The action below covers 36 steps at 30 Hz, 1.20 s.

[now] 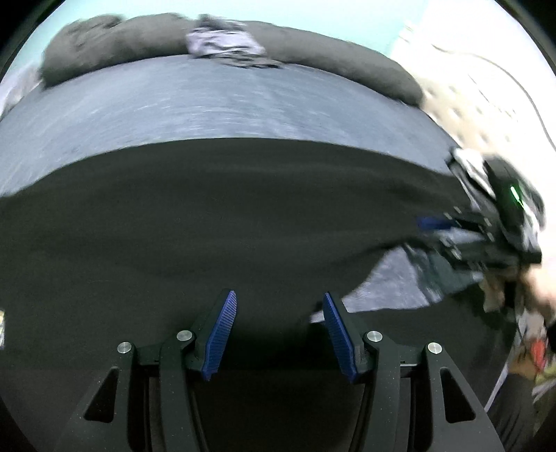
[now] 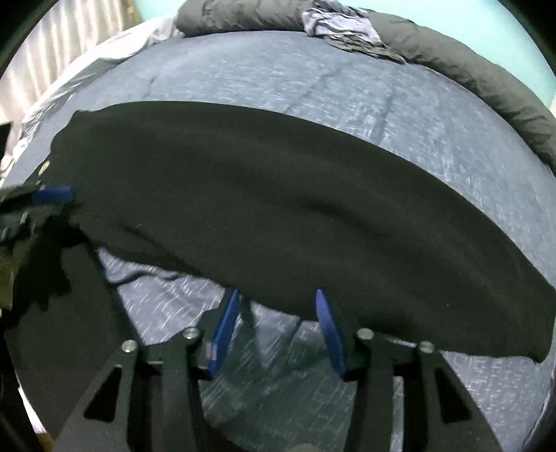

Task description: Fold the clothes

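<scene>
A black garment (image 1: pixel 208 215) lies spread flat across the blue-grey bed (image 1: pixel 208 104). Its near edge is lifted in a fold in the right wrist view, black garment (image 2: pixel 278 194). My left gripper (image 1: pixel 279 313) is open low over the cloth, blue pads (image 1: pixel 222 333) wide apart, nothing pinched. My right gripper (image 2: pixel 276 313) is open too, at the garment's near edge with bare sheet between its fingers. Each gripper shows blurred in the other's view: right gripper (image 1: pixel 451 229), left gripper (image 2: pixel 48 196).
A rolled grey duvet (image 2: pixel 451 59) lines the far edge of the bed, with a crumpled pale lilac garment (image 2: pixel 344 24) on it. A white sheet (image 2: pixel 114 45) bunches at the far left corner. A person's hand (image 1: pixel 542 295) is at the right edge.
</scene>
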{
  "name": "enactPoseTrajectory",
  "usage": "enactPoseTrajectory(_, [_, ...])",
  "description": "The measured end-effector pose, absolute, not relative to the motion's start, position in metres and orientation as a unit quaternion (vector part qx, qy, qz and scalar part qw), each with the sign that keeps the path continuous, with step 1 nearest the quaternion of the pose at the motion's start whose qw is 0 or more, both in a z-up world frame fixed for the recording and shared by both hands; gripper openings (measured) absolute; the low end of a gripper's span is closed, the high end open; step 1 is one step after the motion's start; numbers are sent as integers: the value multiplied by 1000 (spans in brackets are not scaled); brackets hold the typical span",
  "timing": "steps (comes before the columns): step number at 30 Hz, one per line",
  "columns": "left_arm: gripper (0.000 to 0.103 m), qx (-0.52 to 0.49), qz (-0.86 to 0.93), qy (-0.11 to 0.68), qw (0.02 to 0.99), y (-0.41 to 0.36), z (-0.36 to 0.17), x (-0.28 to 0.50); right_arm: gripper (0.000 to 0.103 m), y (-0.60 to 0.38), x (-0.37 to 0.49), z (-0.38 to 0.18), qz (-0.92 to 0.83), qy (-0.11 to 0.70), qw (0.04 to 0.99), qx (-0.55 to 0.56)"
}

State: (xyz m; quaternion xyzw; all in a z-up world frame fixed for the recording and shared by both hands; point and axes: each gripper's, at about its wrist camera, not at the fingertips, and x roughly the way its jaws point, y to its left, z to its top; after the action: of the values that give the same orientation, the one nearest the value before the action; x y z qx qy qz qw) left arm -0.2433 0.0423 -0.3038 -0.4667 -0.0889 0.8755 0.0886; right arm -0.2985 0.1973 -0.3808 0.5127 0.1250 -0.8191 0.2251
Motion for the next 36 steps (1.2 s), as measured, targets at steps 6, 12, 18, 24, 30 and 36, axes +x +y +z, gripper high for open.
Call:
enactPoseTrajectory(6, [56, -482, 869, -50, 102, 74, -319, -256, 5, 207, -311, -368, -825, 84, 236, 507])
enactPoseTrajectory(12, [25, -491, 865, -11, 99, 84, -333, -263, 5, 215, -325, -352, -817, 59, 243, 519])
enactPoseTrajectory(18, [5, -485, 868, -10, 109, 79, -329, -257, 5, 244, -342, -347, -825, 41, 193, 529])
enactPoseTrajectory(24, [4, -472, 872, 0, 131, 74, -314, -244, 31, 260, -340, -347, -827, 25, 179, 533])
enactPoseTrajectory(30, [4, -484, 863, 4, 145, 77, -319, -240, 54, 251, -360, -366, -834, 36, 141, 532])
enactPoseTrajectory(36, [7, -487, 862, -28, 139, 70, -326, -241, 55, 284, -360, -355, -865, 32, 60, 498])
